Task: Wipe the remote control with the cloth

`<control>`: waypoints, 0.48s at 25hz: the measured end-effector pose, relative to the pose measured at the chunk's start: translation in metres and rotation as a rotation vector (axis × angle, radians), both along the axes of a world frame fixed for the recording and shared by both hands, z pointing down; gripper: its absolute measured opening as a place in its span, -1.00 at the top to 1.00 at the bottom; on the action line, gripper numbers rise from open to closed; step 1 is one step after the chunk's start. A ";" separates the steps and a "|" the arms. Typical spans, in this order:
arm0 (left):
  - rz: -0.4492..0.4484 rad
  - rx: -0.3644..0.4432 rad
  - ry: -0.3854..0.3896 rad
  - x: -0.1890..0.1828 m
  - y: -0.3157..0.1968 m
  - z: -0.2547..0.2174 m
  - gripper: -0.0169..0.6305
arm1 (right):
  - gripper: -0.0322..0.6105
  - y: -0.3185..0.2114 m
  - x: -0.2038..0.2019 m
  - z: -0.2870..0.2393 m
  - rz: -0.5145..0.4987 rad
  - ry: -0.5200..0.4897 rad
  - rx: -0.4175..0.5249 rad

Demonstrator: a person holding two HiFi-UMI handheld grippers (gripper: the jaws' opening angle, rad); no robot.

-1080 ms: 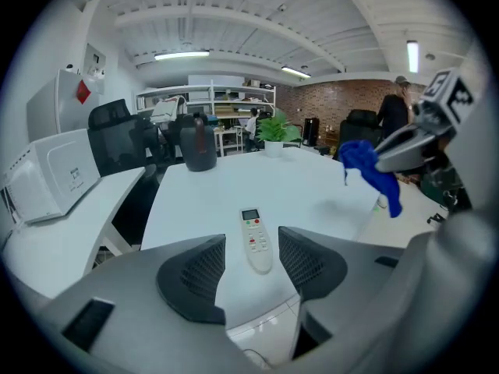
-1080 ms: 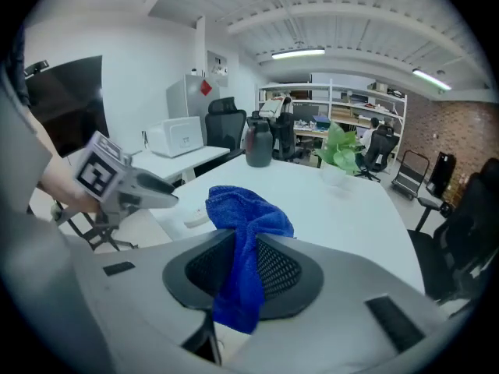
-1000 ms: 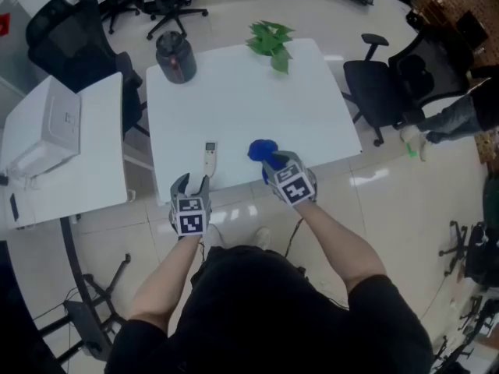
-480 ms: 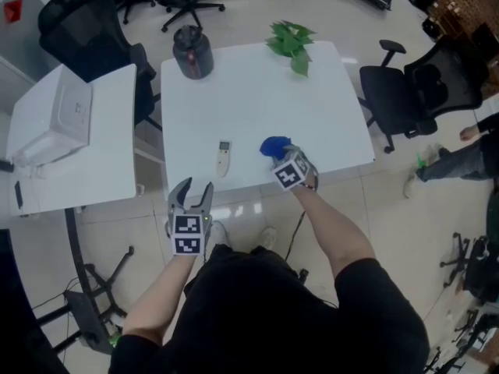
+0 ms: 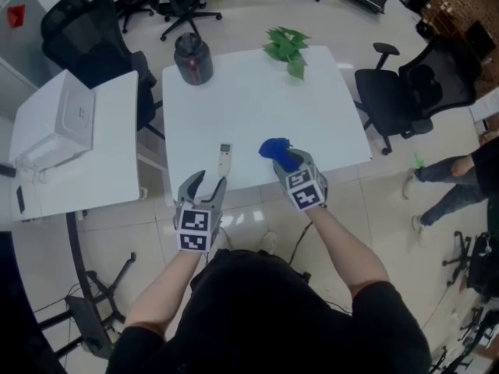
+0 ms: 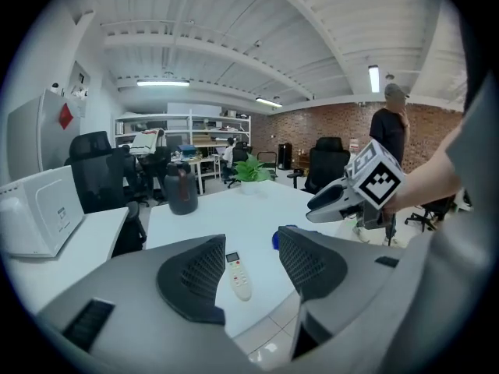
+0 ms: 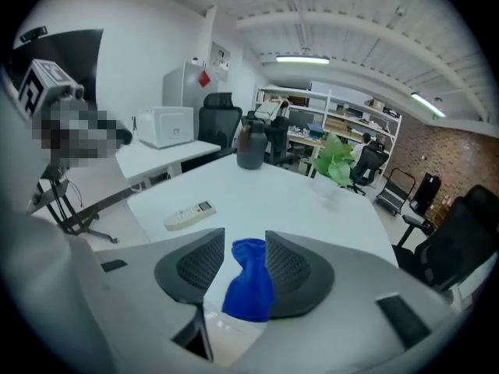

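Observation:
The white remote control (image 5: 224, 159) lies near the front edge of the white table (image 5: 249, 100), with its screen end away from me. My left gripper (image 5: 207, 184) hangs open just in front of that edge, short of the remote (image 6: 238, 275), and its jaws are empty. The blue cloth (image 5: 274, 149) is bunched near the table's front edge, to the right of the remote. My right gripper (image 5: 287, 160) is over it. In the right gripper view the cloth (image 7: 249, 283) sits between the opening jaws, against the right pad, with a slit of daylight at the left pad.
A dark jug (image 5: 193, 59) and a green plant (image 5: 287, 47) stand at the table's far edge. A side table to the left carries a white box (image 5: 54, 127). Black office chairs (image 5: 405, 92) stand to the right. A person (image 5: 460, 178) is on the floor at far right.
My left gripper has come up to the table's front edge, closer to the remote. The right gripper has stayed at the blue cloth.

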State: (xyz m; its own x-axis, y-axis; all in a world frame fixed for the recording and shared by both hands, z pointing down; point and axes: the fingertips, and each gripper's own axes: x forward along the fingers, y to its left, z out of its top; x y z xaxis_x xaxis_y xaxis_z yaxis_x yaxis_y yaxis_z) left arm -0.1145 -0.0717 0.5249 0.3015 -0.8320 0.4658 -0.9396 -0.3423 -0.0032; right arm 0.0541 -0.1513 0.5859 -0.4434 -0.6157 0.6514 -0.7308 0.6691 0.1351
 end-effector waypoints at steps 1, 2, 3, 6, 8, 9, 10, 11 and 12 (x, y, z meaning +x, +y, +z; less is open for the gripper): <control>0.021 0.014 0.013 0.006 0.001 -0.007 0.27 | 0.38 0.012 -0.005 -0.018 -0.001 -0.045 0.011; 0.044 0.028 0.025 0.012 0.002 -0.014 0.27 | 0.38 0.023 -0.010 -0.035 0.000 -0.091 0.020; 0.068 0.040 0.034 0.017 0.004 -0.021 0.27 | 0.38 0.035 -0.015 -0.050 0.001 -0.134 0.026; 0.144 0.070 0.046 0.035 0.012 -0.038 0.33 | 0.52 0.066 -0.024 -0.082 0.008 -0.227 0.046; 0.185 0.092 0.047 0.044 0.018 -0.047 0.47 | 0.63 0.083 -0.028 -0.096 0.010 -0.266 0.059; 0.200 0.104 0.042 0.048 0.020 -0.051 0.56 | 0.68 0.090 -0.030 -0.102 0.010 -0.282 0.066; 0.212 0.116 0.036 0.050 0.022 -0.055 0.64 | 0.72 0.096 -0.031 -0.108 0.011 -0.296 0.074; 0.221 0.127 0.030 0.053 0.024 -0.058 0.72 | 0.76 0.101 -0.033 -0.113 0.012 -0.307 0.082; 0.228 0.136 0.026 0.055 0.025 -0.060 0.77 | 0.78 0.105 -0.035 -0.117 0.013 -0.315 0.087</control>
State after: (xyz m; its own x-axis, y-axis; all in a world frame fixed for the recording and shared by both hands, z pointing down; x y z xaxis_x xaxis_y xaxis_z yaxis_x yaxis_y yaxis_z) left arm -0.0596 -0.0465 0.4644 0.4990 -0.7955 0.3437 -0.8385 -0.5434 -0.0402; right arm 0.0195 -0.0463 0.4685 -0.6067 -0.6697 0.4283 -0.7540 0.6555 -0.0430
